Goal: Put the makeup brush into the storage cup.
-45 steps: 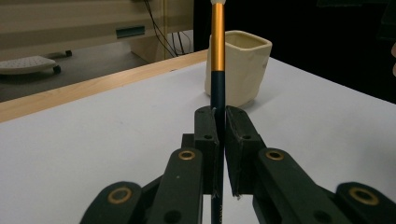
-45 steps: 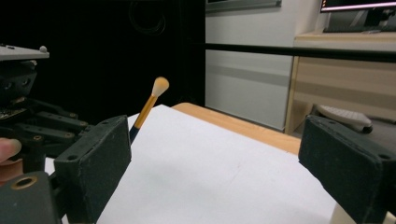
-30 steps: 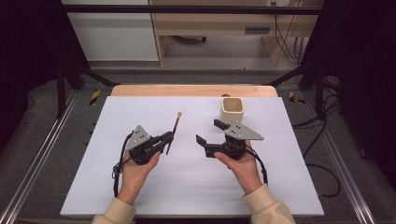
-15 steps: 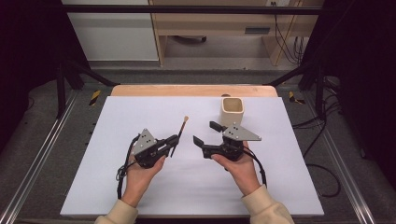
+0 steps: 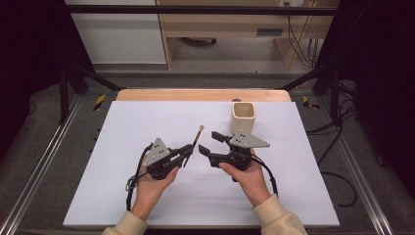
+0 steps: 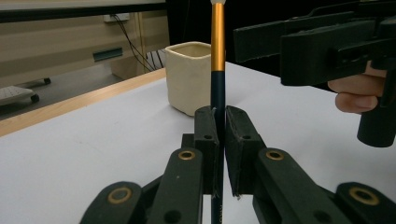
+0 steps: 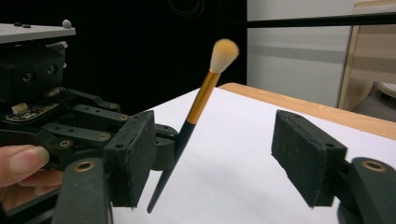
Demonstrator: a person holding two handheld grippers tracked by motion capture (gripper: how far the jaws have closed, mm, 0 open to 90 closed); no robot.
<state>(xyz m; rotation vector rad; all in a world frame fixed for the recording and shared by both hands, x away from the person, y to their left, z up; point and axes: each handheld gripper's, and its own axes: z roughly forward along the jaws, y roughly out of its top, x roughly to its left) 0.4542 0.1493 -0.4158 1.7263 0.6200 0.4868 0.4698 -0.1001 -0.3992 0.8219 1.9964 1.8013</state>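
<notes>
Left gripper view: brush [image 6: 217, 51] tip cropped

The brush [image 6: 217, 70] loses its bristle tip at the left gripper view's top edge.

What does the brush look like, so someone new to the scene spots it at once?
On the white table sheet, look near the middle, left of the cream square cup. The left hand-held gripper is clamped on the brush, which sticks up at a slant. It is the one thin stick: dark handle, gold ferrule, pale fluffy tip.
</notes>
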